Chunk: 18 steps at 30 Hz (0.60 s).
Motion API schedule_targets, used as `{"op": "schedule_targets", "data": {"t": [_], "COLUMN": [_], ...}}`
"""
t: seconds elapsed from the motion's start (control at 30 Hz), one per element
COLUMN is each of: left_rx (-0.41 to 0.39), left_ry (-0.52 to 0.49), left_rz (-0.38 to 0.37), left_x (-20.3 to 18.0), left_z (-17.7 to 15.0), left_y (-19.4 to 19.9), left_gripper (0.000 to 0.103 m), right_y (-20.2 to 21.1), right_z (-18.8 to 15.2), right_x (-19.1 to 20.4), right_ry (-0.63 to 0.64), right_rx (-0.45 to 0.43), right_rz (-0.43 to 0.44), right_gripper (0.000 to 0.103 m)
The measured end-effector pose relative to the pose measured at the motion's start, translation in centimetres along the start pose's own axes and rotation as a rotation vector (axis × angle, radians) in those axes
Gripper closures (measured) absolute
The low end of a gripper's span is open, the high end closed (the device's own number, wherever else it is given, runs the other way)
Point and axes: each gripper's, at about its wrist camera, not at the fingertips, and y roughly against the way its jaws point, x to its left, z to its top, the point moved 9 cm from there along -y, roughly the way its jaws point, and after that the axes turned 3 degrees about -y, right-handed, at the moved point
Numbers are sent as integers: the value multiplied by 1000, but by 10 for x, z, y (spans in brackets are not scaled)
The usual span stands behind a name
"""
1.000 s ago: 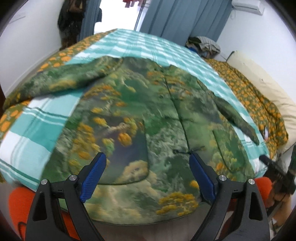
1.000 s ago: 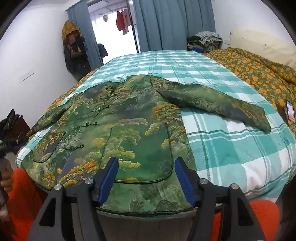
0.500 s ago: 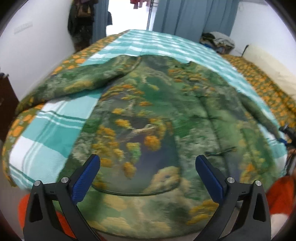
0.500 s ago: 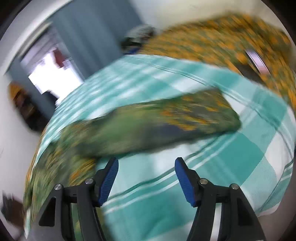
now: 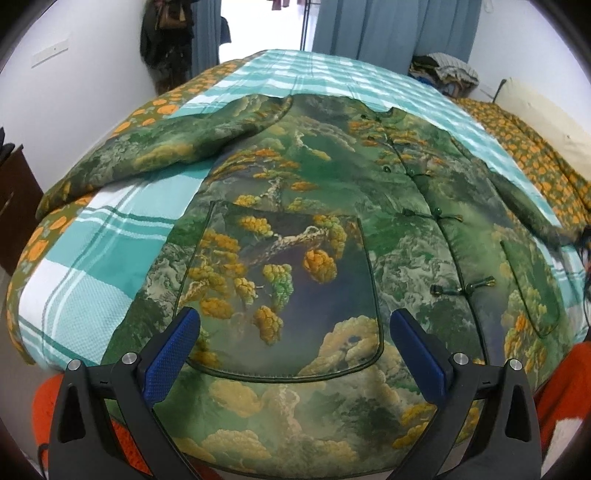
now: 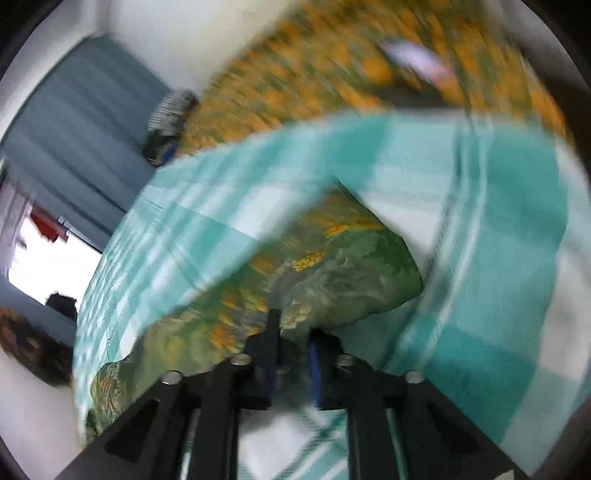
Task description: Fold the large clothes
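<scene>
Right-wrist view, blurred: right tongs have just been closing and now sit clamped on the cuff end of the jacket's right sleeve, green-and-gold cloth bunched between the pads, by the bed's right side where the teal check cover meets the orange-print quilt. Judged step: carry that sleeve across onto the jacket body. To do it well, lift just enough to clear the cover, keep the cuff pinched w/ no slack, swing it inward in one flat arc and lay the sleeve straight across the chest, no twist; padded cloth looks thick & springy, so a shallow bite could slip. Left-wrist view: left tongs stand wide apart, nothing between the pads, poised over the hem of the jacket at the bed's near edge. Its big patch pocket lies directly ahead, btwn the two blue pads in frame but not touched. Jacket is spread front-up, buttoned, hem at the near edge, collar toward the far end; left sleeve runs out to the bed's left edge, draping toward the corner. Left tongs would do best pinning or gripping the hem to stop the body sliding while the sleeve comes over. Beyond: curtains and a clothes pile near the bed's far right corner.
</scene>
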Motion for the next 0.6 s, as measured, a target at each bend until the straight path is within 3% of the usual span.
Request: {"op": "schedule_targets", "data": {"t": [0.07,0.17,0.3,0.43,0.53,0.6], "left_rx": [-2,-4,-28,-34,-12,6], "left_ry": [1,9,6,-25,-46,-56], "left_rz": [-4,-15,-25,-6,-30,-70], "left_x": [0,-2,-6,-11,-20,-30], "left_z": [0,1,6,12,16,23], "left_y": [0,2,13,24,26,26], "left_gripper": [1,1,1,1,1,1], "right_y": [29,82,125,129,126,121], "right_z": [0,-28,-107,-197,-262,-300], "right_x": [52,147,244,291,297,288], "right_ry": [170,440,667,821,873,886], "right_rx": [-48,-101,-77,-11,60,126], "right_rz": [74,225,388,447,465,459], "right_gripper": [92,92,92,92,92,85]}}
